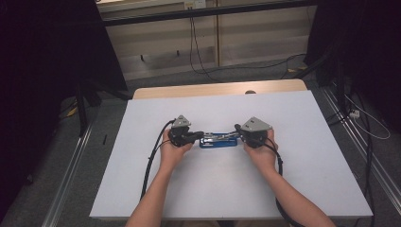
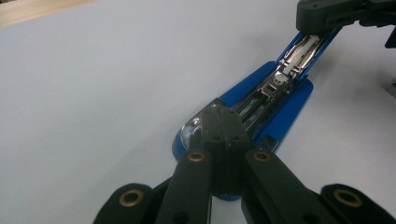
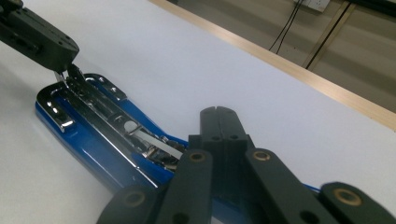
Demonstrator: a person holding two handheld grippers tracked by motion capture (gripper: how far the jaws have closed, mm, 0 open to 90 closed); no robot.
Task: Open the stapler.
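A blue stapler (image 1: 217, 140) lies flat on the white table (image 1: 227, 189), its top swung open so the metal staple channel (image 2: 275, 86) shows. My left gripper (image 1: 197, 136) is shut, its joined tips (image 2: 219, 116) resting over the stapler's rounded end. My right gripper (image 1: 238, 128) is also shut, and its tips (image 3: 218, 114) sit above the stapler's other end (image 3: 154, 154). In the right gripper view the left gripper (image 3: 42, 37) touches the chrome end of the stapler (image 3: 56, 105). In the left gripper view the right gripper (image 2: 327, 14) sits on the far end.
The table's wooden far edge (image 1: 217, 88) borders a floor with cables (image 1: 196, 52). Metal rails (image 1: 364, 156) run along the right side. Cables (image 1: 151, 161) trail from each gripper over the table toward the front.
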